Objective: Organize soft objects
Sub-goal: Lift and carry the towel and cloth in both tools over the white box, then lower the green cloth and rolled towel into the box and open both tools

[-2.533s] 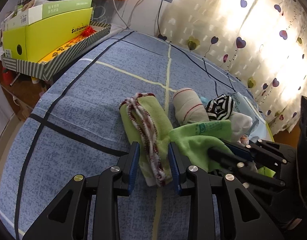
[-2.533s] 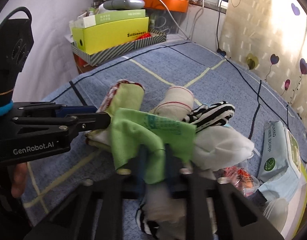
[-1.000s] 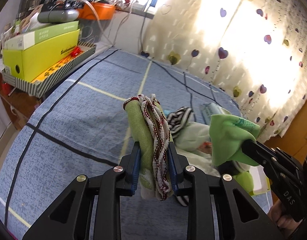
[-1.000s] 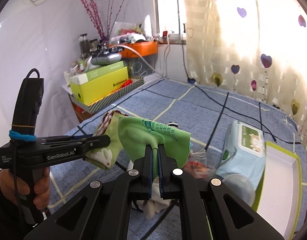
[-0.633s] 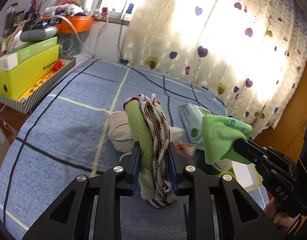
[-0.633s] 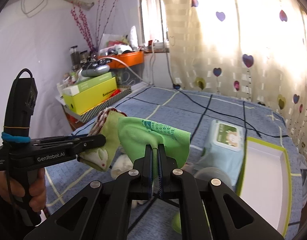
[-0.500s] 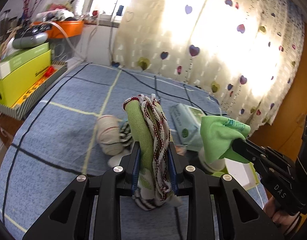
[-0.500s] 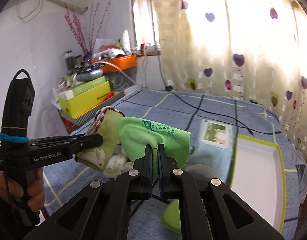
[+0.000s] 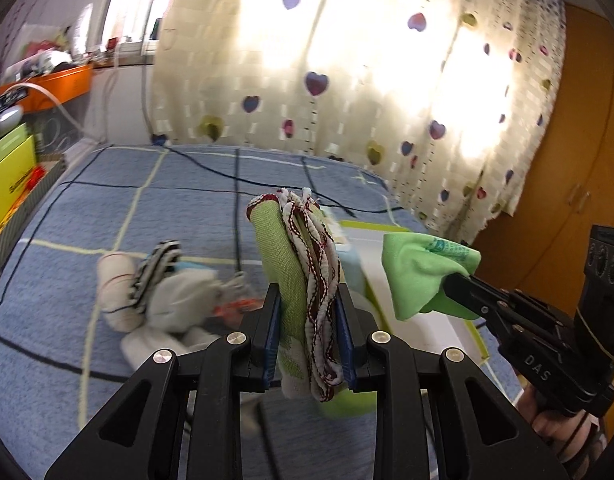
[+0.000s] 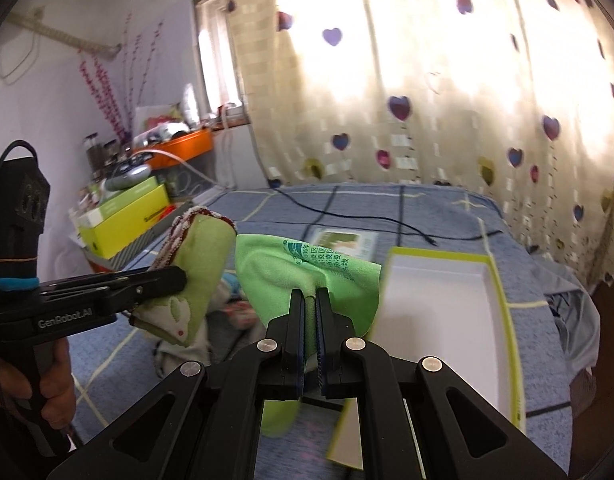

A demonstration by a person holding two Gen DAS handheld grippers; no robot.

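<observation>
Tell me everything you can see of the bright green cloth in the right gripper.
The bright green cloth is thin, soft fabric with teal printed characters along one edge. The right gripper is shut on a bunched fold, so it fans upward and a tail hangs below. It is lifted off the bed, beside the white tray, touching nothing else.

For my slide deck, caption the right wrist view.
Right gripper clamps a green cloth beside the white tray.
</observation>
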